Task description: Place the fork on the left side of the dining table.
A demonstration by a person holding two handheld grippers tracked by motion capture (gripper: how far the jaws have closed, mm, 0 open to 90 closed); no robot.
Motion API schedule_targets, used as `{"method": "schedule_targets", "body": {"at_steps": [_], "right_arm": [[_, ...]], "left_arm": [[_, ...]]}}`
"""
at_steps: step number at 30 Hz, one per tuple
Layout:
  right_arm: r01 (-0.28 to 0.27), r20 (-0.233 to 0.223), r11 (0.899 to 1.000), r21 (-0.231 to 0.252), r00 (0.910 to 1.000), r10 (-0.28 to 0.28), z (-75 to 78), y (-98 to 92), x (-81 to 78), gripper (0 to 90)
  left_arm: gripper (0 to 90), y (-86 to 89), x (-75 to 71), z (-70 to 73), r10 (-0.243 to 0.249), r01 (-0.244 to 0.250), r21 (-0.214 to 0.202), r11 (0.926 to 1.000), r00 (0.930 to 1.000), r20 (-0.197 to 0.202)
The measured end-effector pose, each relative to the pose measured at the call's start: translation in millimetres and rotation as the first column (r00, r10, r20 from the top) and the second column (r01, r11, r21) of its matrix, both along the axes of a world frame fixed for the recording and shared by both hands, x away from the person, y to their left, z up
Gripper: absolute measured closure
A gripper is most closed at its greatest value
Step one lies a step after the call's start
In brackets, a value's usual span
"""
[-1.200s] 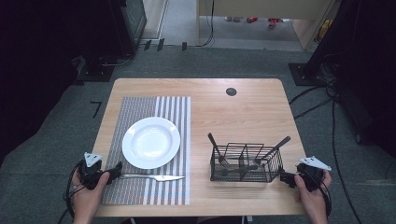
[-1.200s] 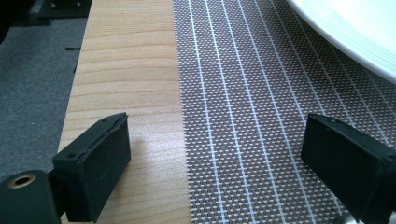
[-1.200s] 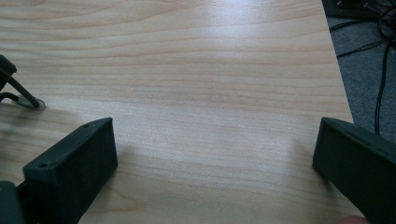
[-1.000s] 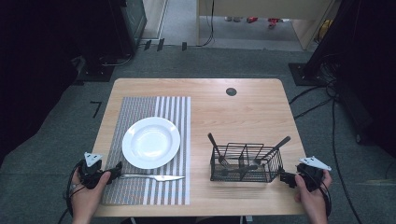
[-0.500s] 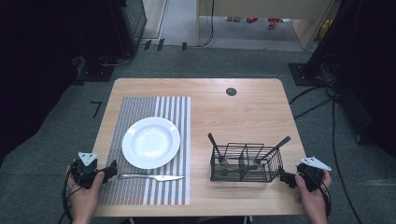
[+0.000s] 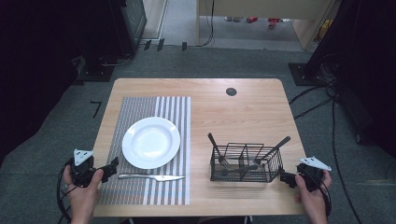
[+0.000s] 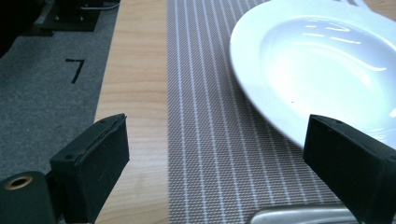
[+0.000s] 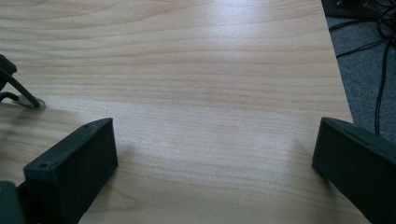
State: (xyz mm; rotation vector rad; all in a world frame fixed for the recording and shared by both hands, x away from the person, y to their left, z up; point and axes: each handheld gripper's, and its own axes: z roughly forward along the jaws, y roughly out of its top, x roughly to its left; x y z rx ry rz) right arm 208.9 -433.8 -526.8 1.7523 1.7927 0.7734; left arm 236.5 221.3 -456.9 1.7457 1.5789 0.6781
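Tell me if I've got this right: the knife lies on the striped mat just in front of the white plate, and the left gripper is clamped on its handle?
Not quite. The knife does lie on the mat in front of the plate, but the left gripper is not clamped on it. The left gripper view shows its jaws standing wide apart, with nothing pressed between them.

Table layout: placemat setting in the left half of the high view, cutlery basket in the lower right.

On the table (image 6: 243, 107), the placemat (image 6: 140, 196) covers the left half; the plate (image 6: 151, 142) sits on it, with the knife (image 6: 150, 177) lying on the mat just below the plate. The wire basket (image 6: 245, 163) stands at lower right, utensils in it. The left gripper (image 6: 109, 169) is at the knife's left end, and the right gripper (image 6: 286, 177) is just right of the basket.
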Motion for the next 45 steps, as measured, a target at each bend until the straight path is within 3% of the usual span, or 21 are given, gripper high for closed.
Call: {"method": "schedule_targets", "body": {"at_steps": [7, 17, 28, 34, 45], "right_arm": [[0.001, 0.000, 1.000, 0.000, 1.0000, -0.001, 0.0, 0.1, 0.0, 0.0], [0.001, 0.000, 1.000, 0.000, 1.0000, -0.001, 0.0, 0.1, 0.0, 0.0], [0.001, 0.000, 1.000, 0.000, 1.0000, -0.001, 0.0, 0.1, 0.1, 0.0], [0.001, 0.000, 1.000, 0.000, 1.0000, -0.001, 0.0, 0.1, 0.1, 0.0], [0.001, 0.000, 1.000, 0.001, 1.0000, -0.001, 0.0, 0.0, 0.0, 0.0]], "left_arm": [[7.5, -13.0, 1.2, 9.9, -0.043, 0.043, -0.012, 0.9990, 0.9991, 0.003], [7.5, -38.1, 4.4, 23.6, -0.101, 0.102, -0.038, 0.9940, 0.9942, 0.038], [7.5, -77.8, 7.7, 38.4, -0.187, 0.190, -0.040, 0.9810, 0.9798, 0.072], [7.5, -101.7, 11.1, 42.3, -0.235, 0.240, -0.049, 0.9696, 0.9685, 0.081], [7.6, -123.8, 15.5, 42.3, -0.285, 0.290, -0.060, 0.9552, 0.9553, 0.080]]}}
